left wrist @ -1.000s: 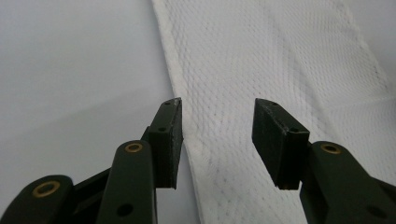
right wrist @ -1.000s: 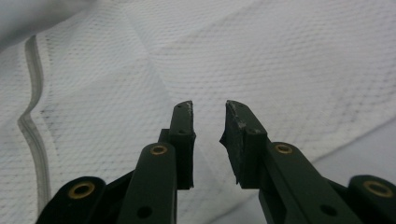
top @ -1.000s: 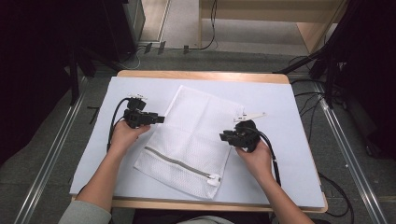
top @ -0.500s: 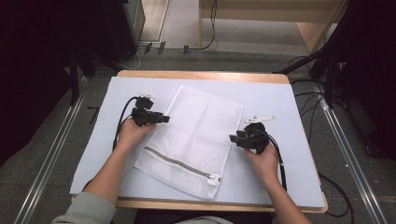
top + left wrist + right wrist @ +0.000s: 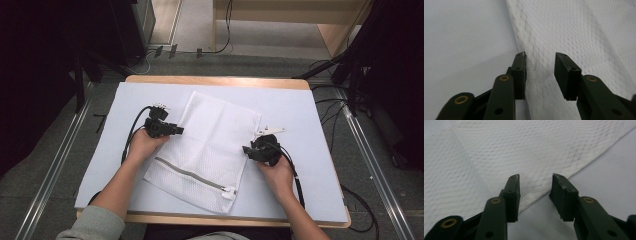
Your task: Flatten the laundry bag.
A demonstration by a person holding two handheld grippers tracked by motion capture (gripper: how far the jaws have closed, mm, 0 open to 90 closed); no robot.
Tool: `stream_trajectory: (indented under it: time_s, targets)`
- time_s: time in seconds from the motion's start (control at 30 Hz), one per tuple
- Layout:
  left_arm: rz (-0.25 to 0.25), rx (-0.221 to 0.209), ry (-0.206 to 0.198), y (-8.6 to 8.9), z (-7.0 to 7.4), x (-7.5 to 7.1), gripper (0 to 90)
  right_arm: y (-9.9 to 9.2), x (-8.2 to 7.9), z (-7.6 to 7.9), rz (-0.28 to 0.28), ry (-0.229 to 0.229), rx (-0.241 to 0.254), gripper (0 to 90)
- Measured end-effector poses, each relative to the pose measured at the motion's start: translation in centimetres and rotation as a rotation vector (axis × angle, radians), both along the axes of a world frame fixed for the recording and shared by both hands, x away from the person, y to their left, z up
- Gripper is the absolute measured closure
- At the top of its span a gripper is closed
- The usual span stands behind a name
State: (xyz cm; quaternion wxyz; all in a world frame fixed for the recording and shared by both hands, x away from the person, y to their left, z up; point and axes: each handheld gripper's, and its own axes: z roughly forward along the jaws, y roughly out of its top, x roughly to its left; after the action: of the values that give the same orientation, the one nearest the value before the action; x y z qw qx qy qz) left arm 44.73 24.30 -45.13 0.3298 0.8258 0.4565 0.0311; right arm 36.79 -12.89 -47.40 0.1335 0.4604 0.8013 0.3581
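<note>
Where the person's forearms come in over the near edge of the bench (image 5: 210, 219), a white mesh laundry bag (image 5: 210, 145) with a grey zipper (image 5: 192, 175) lies flat and aslant on the white sheet (image 5: 300, 105). At its left edge the left gripper (image 5: 540, 75) has been closing, the edge between its parted jaws. Opposite, the right gripper (image 5: 535, 195) straddles the right edge, likewise narrowing and not yet pinching.

Your mesh bag (image 5: 212, 145) lies mid-desk (image 5: 310, 110); your left gripper (image 5: 172, 131) sits at its left edge, your right gripper (image 5: 248, 150) at its right edge.
</note>
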Motion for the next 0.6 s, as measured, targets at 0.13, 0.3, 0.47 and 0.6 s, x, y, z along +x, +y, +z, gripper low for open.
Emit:
stream_trajectory:
  time_s: [0.13,0.3,0.47,0.6]
  targets:
    - [0.0,-0.004,0.021,-0.1,-0.1,-0.1,79.6,0.4,-0.1,-0.1,-0.027,-0.024,-0.024,76.7]
    - [-0.014,-0.013,0.054,-0.1,-0.1,0.0,89.2,0.6,0.0,-0.1,-0.004,-0.012,-0.005,88.9]
    - [-0.003,-0.027,0.054,0.3,0.3,-0.1,89.9,0.1,0.6,0.2,-0.007,0.039,0.031,89.5]
    - [0.009,-0.036,0.047,0.6,0.7,-0.4,90.0,0.1,1.1,0.7,0.002,0.034,0.031,89.4]
